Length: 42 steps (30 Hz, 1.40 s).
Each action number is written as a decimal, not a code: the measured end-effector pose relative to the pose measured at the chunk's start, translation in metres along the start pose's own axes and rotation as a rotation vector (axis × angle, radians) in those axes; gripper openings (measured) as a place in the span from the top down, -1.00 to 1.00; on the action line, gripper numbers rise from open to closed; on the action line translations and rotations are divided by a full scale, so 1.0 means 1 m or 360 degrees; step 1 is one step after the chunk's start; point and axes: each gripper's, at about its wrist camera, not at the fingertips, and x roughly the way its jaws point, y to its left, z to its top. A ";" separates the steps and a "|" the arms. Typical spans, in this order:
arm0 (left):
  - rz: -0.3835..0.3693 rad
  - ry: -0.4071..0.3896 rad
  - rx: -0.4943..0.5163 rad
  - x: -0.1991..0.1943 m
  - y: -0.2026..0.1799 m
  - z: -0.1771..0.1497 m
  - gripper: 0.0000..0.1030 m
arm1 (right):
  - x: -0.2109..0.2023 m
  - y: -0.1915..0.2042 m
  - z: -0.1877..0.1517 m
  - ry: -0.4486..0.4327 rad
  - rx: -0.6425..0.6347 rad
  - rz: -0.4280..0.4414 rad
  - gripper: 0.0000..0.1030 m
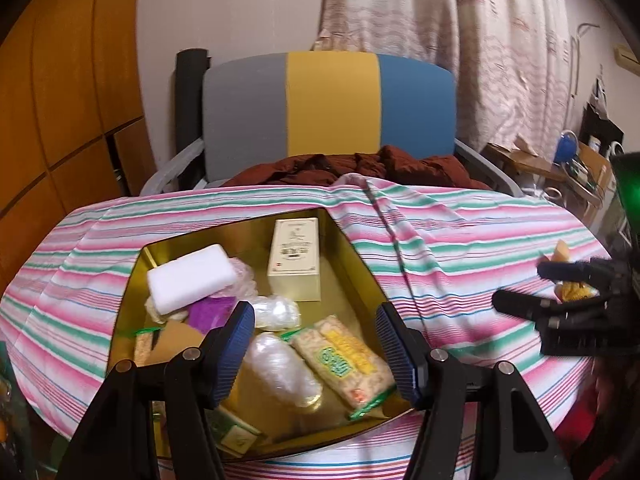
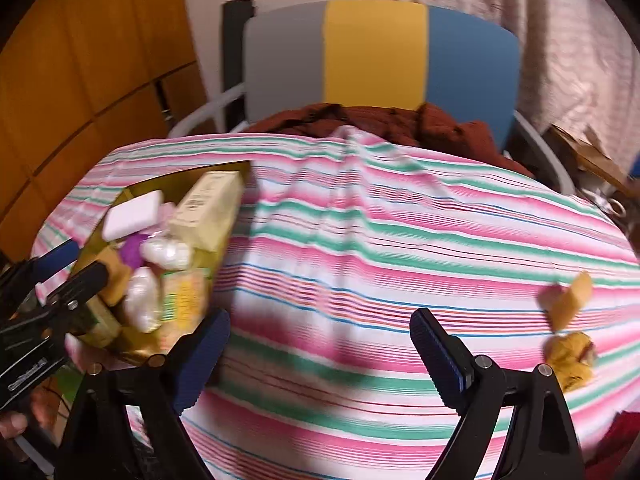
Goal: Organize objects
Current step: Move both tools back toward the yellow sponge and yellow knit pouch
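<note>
A: What's left to tidy?

B: Two yellow wrapped sweets (image 2: pixel 568 322) lying on the striped cloth (image 2: pixel 360 240), well apart from the gold tin (image 1: pixel 356 252). One is a twisted wrapper, the other a crumpled one just below it. In the right wrist view they sit off to the right of the right gripper (image 2: pixel 320 354), outside its fingers.

B: In the left wrist view the same gripper (image 1: pixel 520 288) is beside them, with the sweets partly hidden behind its fingers.

A: How would they handle?

B: Light and small, I'd judge, with crinkly wrappers that may slip between the ribbed pads. Taking one across its body rather than by a twisted tail looks safer; the tail would likely just pull through.

A: Are the grippers holding anything?

B: No. The right one is spread wide with only cloth between its fingers. The left gripper (image 1: pixel 316 354) is also spread, hovering over the tin and gripping nothing.

A: And the tin?

B: Fairly full: a cream box (image 1: pixel 295 260) standing at the back, a white block (image 1: pixel 192 278) lying on other packets, two clear-wrapped bundles (image 1: pixel 282 370), and a rice-cracker packet (image 1: pixel 346 362). There's bare gold floor near the box, so the sweets would fit.

A: Beyond that?

B: A grey, yellow and blue chair (image 1: pixel 332 108) with dark red clothing (image 1: pixel 360 168) on it behind the table.
</note>
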 end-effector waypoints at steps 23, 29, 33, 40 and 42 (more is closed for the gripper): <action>-0.0270 0.0092 0.0214 0.024 -0.088 0.005 -0.24 | -0.034 -0.268 -0.051 -0.0203 0.1306 -0.0396 -0.88; -0.0358 0.0138 0.0304 0.033 -0.119 0.005 -0.24 | -0.041 -0.272 -0.055 -0.0281 0.1373 -0.0356 -0.95; -0.0432 0.0196 0.0346 0.045 -0.140 0.004 -0.24 | -0.046 -0.278 -0.064 -0.0339 0.1470 -0.0303 -0.96; -0.0486 0.0269 0.0419 0.064 -0.170 -0.003 -0.24 | -0.041 -0.292 -0.079 -0.0374 0.1678 -0.0158 -0.99; -0.0474 0.0283 0.0452 0.070 -0.176 -0.004 -0.24 | -0.040 -0.293 -0.078 -0.0360 0.1672 -0.0162 -0.99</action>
